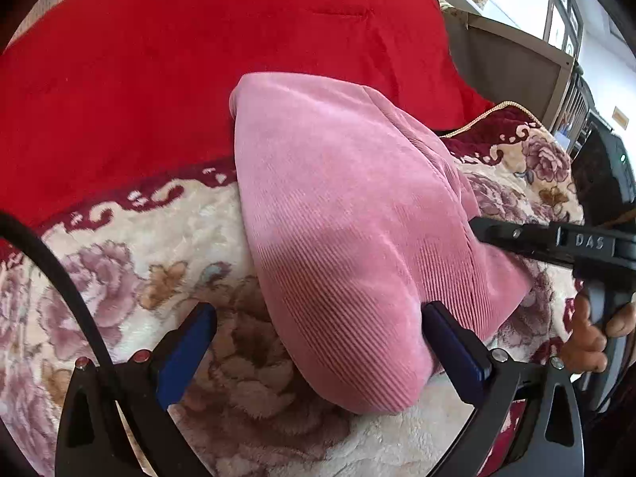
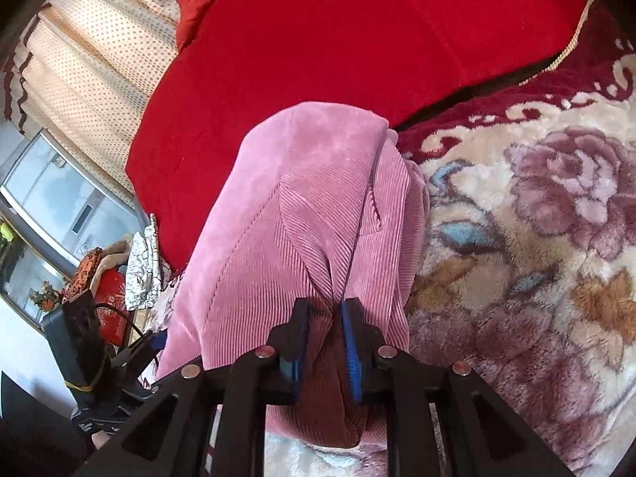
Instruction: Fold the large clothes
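Observation:
A folded pink corduroy garment lies on a floral plush blanket. In the left wrist view my left gripper stands wide open; the garment's near end lies between its blue pads, against the right one. My right gripper is shut on a bunched fold at the garment's near edge. From the left wrist view, that right gripper comes in from the right side, with a hand on its handle. The left gripper shows at the lower left of the right wrist view.
A thick red quilt lies behind the garment. A dotted beige curtain and a glass cabinet are to the left, with piled items below. A grey bed end stands at the far right.

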